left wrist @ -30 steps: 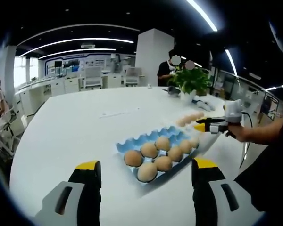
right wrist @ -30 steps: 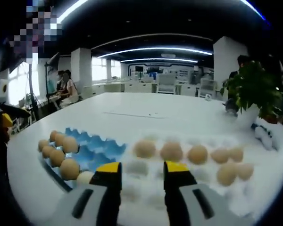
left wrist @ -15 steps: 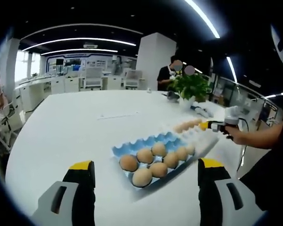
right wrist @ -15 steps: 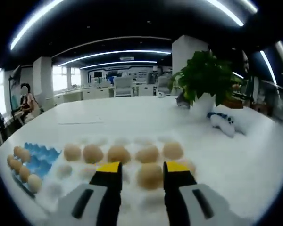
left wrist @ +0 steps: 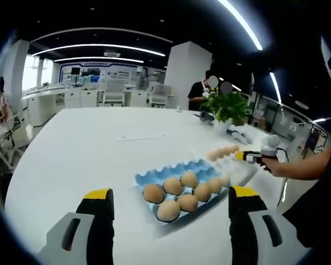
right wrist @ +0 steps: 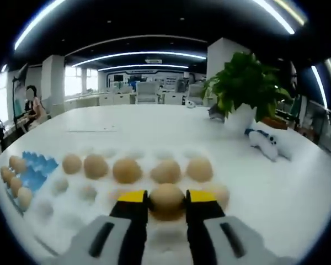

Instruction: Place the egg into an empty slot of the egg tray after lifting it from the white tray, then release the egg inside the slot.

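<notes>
- The pick-up is in hand: in the right gripper view the right gripper has its yellow-tipped jaws narrow around an egg in the near row of the white tray, seemingly touching both sides (whether it is clear of its cup I cannot tell).
- Next, I judge, a straight lift, then a carry left to the blue egg tray.
- In the left gripper view the left gripper hangs wide and empty over the table.
- Beyond it, seven eggs fill the blue tray's near cups; empty slots lie farther back.
- Neighbouring eggs crowd the pick; a potted plant stands far right.
</notes>
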Available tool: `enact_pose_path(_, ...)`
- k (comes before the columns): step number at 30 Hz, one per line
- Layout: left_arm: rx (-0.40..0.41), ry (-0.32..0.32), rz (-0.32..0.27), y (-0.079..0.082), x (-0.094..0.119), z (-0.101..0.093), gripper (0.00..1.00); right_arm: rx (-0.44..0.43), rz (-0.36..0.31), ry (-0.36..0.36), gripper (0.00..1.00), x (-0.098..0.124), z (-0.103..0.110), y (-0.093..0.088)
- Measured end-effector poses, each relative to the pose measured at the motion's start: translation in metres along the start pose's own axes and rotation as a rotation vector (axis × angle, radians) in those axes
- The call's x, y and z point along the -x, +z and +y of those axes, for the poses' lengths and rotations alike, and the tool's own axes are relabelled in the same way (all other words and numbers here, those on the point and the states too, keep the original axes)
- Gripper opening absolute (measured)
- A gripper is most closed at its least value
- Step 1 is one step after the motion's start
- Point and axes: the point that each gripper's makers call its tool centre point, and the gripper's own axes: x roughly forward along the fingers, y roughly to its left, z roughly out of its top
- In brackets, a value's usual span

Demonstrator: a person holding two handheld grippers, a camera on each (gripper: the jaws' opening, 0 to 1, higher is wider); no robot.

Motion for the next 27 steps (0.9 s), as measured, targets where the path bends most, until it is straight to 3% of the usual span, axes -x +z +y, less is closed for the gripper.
enact_pose_path(6, -0.012, -0.004, -0.002, 0.002, 0.000, 0.000, 0.86, 0.047, 0.001, -0.002, 0.26, 0.003, 0.001, 0.005)
enact_pose_path(13, -0.010, -0.002, 0.001, -0.002, 0.000, 0.002, 0.85, 0.048, -0.067, -0.009, 0.26, 0.017, 0.000, 0.028)
enact_pose_path(27, -0.007, -0.014, 0.006, -0.004, -0.002, 0.000, 0.84, 0.039, -0.154, 0.110, 0.26, 0.030, 0.057, 0.058)
